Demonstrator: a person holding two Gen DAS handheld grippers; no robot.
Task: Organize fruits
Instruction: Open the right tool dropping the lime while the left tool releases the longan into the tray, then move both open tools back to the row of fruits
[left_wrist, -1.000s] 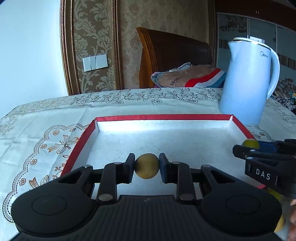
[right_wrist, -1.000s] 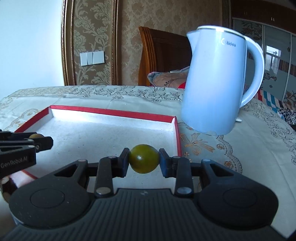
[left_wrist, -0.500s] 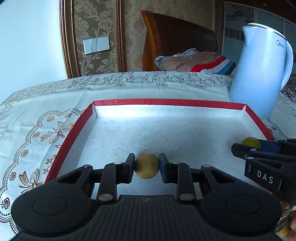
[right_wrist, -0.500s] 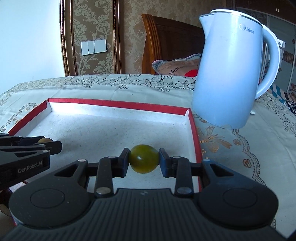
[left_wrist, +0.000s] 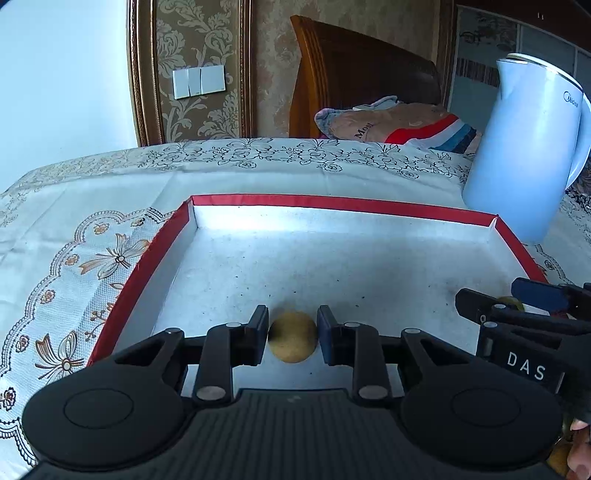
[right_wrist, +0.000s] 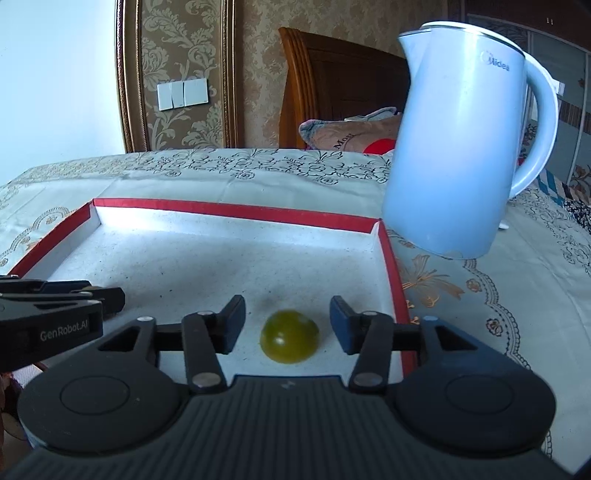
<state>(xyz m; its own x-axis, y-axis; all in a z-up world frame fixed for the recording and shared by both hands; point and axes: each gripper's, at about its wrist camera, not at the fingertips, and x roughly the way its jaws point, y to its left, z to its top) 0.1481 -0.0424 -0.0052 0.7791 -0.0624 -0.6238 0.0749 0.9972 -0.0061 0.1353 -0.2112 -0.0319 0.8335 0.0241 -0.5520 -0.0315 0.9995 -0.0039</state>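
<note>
Left gripper (left_wrist: 292, 339) pinches a tan round fruit (left_wrist: 292, 341) over the near floor of the red-rimmed tray (left_wrist: 332, 202). Right gripper (right_wrist: 287, 322) has just been opening; its pads stand clear of the green round fruit (right_wrist: 289, 335), which lies between them on the tray floor near the right wall. Light blue Midea kettle (right_wrist: 461, 147) stands on the embroidered tablecloth (left_wrist: 92, 206) just beyond the tray's far right corner. Behind, a wooden headboard (left_wrist: 362, 74).
</note>
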